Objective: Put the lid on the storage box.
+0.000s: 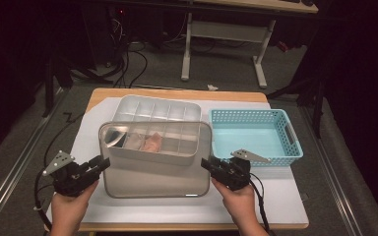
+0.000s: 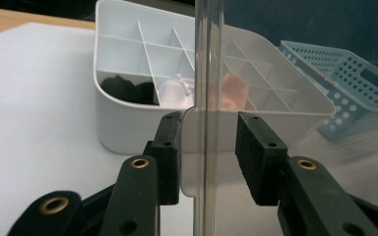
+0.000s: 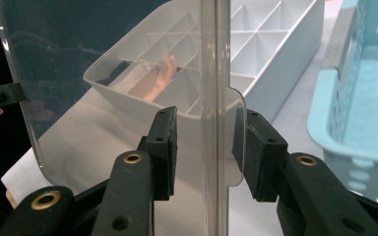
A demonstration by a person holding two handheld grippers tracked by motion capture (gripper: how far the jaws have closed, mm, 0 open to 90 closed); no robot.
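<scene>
A: The room is dark, and a wooden table (image 1: 177,93) stands in it with a big white sheet (image 1: 275,196) on top.

B: What is the biggest thing on it?

A: A clear lid (image 1: 155,162), held up over the near side of the sheet. Its long side runs from left to right. Behind it sits a white box (image 1: 157,109) with little rooms inside, long the same way.

B: Who holds the lid?

A: The left gripper (image 1: 103,162) has the lid's left edge between its jaws, and the right gripper (image 1: 206,163) has the right edge. I cannot tell if the pads press on it.

B: Is there room around it?

A: The blue basket (image 1: 256,135) is close on the right. The sheet in front and to the left is bare.
</scene>
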